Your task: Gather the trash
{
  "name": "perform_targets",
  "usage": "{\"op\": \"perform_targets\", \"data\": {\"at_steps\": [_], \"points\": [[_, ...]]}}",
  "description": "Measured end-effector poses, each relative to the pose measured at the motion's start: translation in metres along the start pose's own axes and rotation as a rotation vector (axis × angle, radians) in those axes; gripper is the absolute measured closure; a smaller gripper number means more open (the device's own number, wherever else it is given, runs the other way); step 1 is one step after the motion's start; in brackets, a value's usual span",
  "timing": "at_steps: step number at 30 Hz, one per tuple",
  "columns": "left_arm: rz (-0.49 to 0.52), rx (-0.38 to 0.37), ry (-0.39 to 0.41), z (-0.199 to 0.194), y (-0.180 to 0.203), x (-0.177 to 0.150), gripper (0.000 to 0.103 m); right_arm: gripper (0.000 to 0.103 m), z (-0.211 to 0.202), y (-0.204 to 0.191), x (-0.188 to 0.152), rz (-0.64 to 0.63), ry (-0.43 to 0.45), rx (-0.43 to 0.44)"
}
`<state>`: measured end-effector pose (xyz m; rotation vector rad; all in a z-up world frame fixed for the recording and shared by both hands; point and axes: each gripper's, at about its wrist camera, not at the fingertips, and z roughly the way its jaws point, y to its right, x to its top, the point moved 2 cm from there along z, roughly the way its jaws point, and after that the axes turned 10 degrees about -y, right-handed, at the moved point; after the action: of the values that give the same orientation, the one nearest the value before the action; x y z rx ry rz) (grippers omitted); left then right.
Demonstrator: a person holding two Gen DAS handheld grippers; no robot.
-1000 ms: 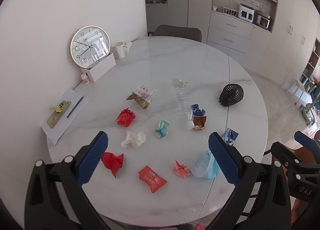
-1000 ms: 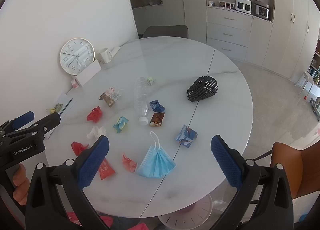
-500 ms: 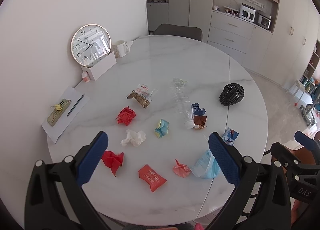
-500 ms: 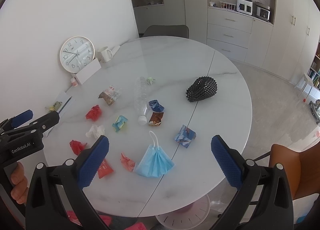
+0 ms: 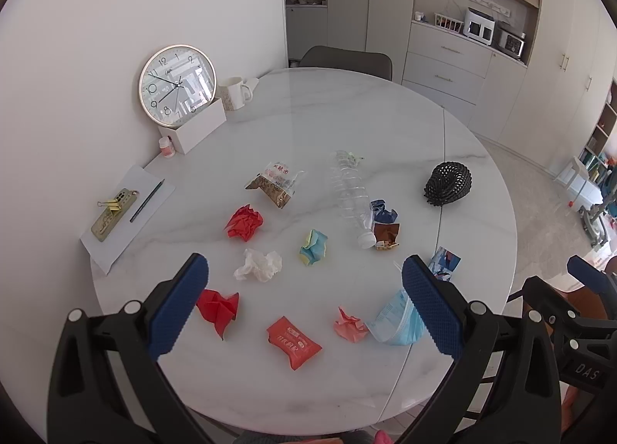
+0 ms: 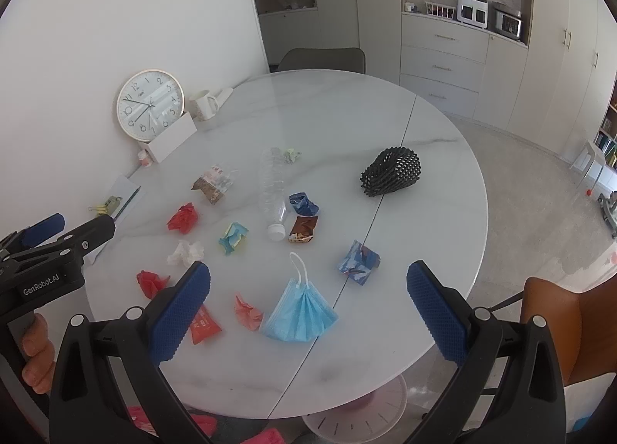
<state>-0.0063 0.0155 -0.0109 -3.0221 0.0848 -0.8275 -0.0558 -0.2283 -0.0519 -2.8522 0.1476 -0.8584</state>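
Observation:
Trash lies scattered on a round white marble table (image 5: 347, 127): a blue face mask (image 6: 302, 313), a clear plastic bottle (image 5: 353, 199), a red wrapper (image 5: 293, 341), crumpled red paper (image 5: 245, 222), a white tissue (image 5: 258, 264), a pink scrap (image 5: 349, 324), a blue foil packet (image 6: 358, 262) and a snack bag (image 5: 275, 187). My left gripper (image 5: 304, 307) is open and empty above the near edge. My right gripper (image 6: 308, 314) is open and empty, over the mask.
A wall clock (image 5: 177, 85) leans on a white box with a mug (image 5: 235, 93) beside it. Paper, pen and a phone case (image 5: 112, 214) lie at the left edge. A black mesh object (image 5: 447, 183) sits at the right. A brown chair (image 6: 555, 328) stands nearby.
Both grippers have drifted slightly; the views shifted a little. Nothing on the table has moved and both grippers stay open.

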Motion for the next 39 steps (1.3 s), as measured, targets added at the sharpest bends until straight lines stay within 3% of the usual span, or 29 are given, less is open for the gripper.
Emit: {"op": "perform_targets", "data": {"at_steps": [39], "points": [[0.001, 0.005, -0.012, 0.0048, -0.0028, 0.0023, 0.006, 0.002, 0.0043, -0.0035, 0.001, -0.003, -0.017, 0.001]]}}
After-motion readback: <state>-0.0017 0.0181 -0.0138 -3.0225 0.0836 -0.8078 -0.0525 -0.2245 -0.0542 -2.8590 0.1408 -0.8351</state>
